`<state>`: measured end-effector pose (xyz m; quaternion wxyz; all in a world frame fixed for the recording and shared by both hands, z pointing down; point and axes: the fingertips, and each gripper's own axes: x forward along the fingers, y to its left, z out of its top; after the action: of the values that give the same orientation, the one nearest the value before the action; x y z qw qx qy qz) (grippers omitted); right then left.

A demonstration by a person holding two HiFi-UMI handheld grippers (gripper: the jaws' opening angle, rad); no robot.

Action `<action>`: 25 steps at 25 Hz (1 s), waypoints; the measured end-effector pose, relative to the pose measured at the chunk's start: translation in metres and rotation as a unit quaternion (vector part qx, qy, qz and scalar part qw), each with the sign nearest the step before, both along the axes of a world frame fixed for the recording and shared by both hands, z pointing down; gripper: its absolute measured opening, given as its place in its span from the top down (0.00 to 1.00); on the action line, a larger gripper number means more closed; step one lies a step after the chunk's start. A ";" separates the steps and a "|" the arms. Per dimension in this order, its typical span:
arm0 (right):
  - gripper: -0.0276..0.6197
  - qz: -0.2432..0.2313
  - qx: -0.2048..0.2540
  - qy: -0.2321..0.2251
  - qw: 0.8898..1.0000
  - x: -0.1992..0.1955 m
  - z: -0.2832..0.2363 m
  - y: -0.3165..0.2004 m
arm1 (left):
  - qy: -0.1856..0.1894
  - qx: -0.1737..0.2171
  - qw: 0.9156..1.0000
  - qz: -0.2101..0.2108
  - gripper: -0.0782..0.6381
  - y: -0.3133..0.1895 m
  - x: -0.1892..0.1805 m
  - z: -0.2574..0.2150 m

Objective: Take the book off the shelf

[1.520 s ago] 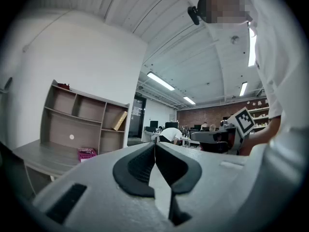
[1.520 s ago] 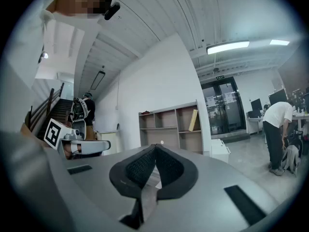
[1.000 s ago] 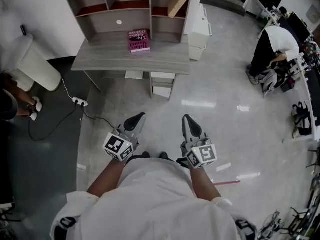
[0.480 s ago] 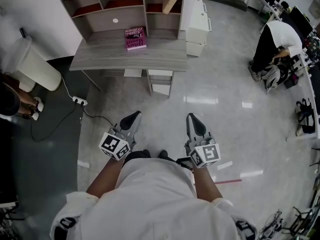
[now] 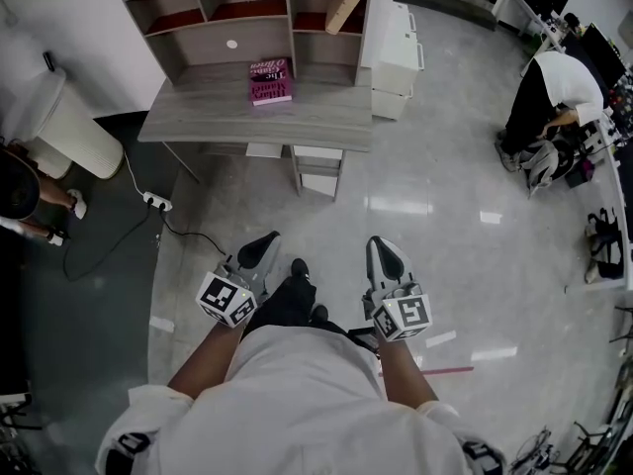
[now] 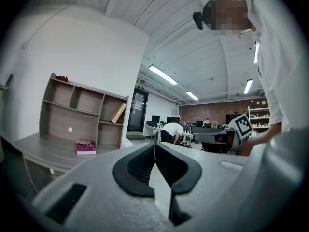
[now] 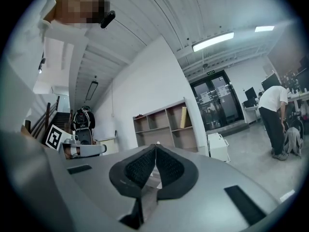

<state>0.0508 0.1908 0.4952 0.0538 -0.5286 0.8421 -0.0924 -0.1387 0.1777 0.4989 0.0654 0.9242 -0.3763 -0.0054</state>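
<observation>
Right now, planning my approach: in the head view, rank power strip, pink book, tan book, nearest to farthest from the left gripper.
1. Power strip, on the floor left of the left gripper.
2. Pink book, flat on the desk.
3. Tan book, leaning in the shelf.

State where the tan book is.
Head view, top centre: the tan book leans in the right-hand compartment of the shelf unit, beyond the pink book.
</observation>
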 end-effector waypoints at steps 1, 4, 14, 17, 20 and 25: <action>0.93 0.002 0.000 0.001 1.000 0.001 0.000 -0.002 | 0.000 -0.001 1.000 0.001 0.87 -0.003 0.001 0.002; 0.93 -0.001 -0.003 0.009 1.000 0.002 0.000 -0.012 | 0.004 -0.006 1.000 0.005 0.87 -0.016 0.008 0.004; 0.93 -0.022 -0.010 0.014 1.000 -0.001 0.002 -0.074 | 0.016 -0.010 1.000 0.005 0.87 -0.081 0.015 0.005; 0.93 -0.028 -0.008 0.016 0.999 -0.004 -0.002 -0.100 | 0.020 -0.007 1.000 0.005 0.87 -0.109 0.016 0.001; 0.93 -0.033 -0.004 0.020 0.999 -0.009 -0.008 -0.125 | 0.023 -0.004 1.000 0.008 0.87 -0.136 0.016 -0.005; 0.93 -0.022 -0.005 0.017 1.000 -0.012 -0.014 -0.170 | 0.028 -0.001 1.000 0.014 0.87 -0.182 0.010 -0.009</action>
<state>0.0383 0.0204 0.4809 0.0345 -0.5114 0.8540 -0.0891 -0.1282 -0.0047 0.4896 0.0768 0.9287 -0.3615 -0.0305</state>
